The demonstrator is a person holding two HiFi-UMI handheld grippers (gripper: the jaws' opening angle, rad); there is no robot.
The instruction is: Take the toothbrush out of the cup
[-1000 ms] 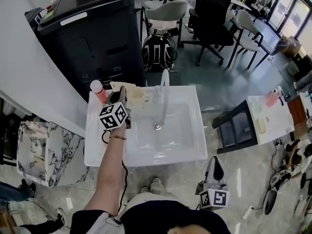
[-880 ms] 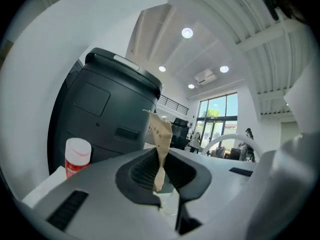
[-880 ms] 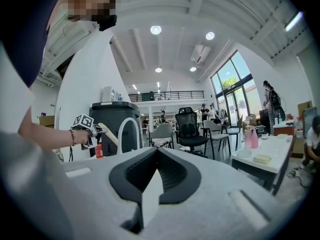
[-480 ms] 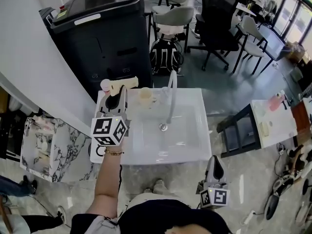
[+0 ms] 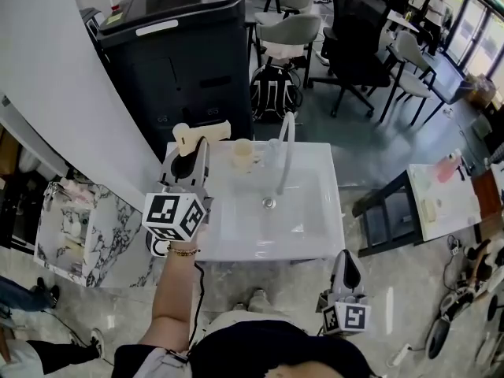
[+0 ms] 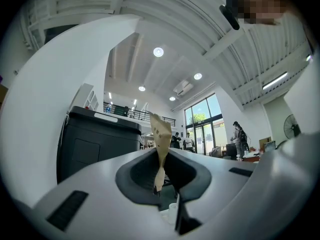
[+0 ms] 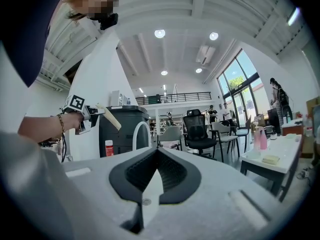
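My left gripper point(image 5: 191, 150) is shut on a cream toothbrush point(image 5: 205, 133) and holds it in the air above the back left corner of the white sink point(image 5: 315, 242). In the left gripper view the toothbrush point(image 6: 161, 144) sticks up from between the closed jaws. The pale cup point(image 5: 242, 154) stands on the sink's back rim, to the right of the brush and apart from it. My right gripper point(image 5: 345, 271) hangs low near my body, shut and holding nothing. The right gripper view shows the left gripper point(image 7: 82, 115) with the toothbrush point(image 7: 110, 117) at the left.
A curved white faucet point(image 5: 285, 152) rises behind the basin. A red bottle point(image 7: 109, 148) stands at the sink's back left. A large black machine point(image 5: 185, 61) stands behind the sink, a white wall to the left. Chairs point(image 5: 354, 38) and a small table point(image 5: 441, 191) are at the right.
My left gripper has lifted the toothbrush up and away from the cup, a little to the left. The right gripper has hardly moved.
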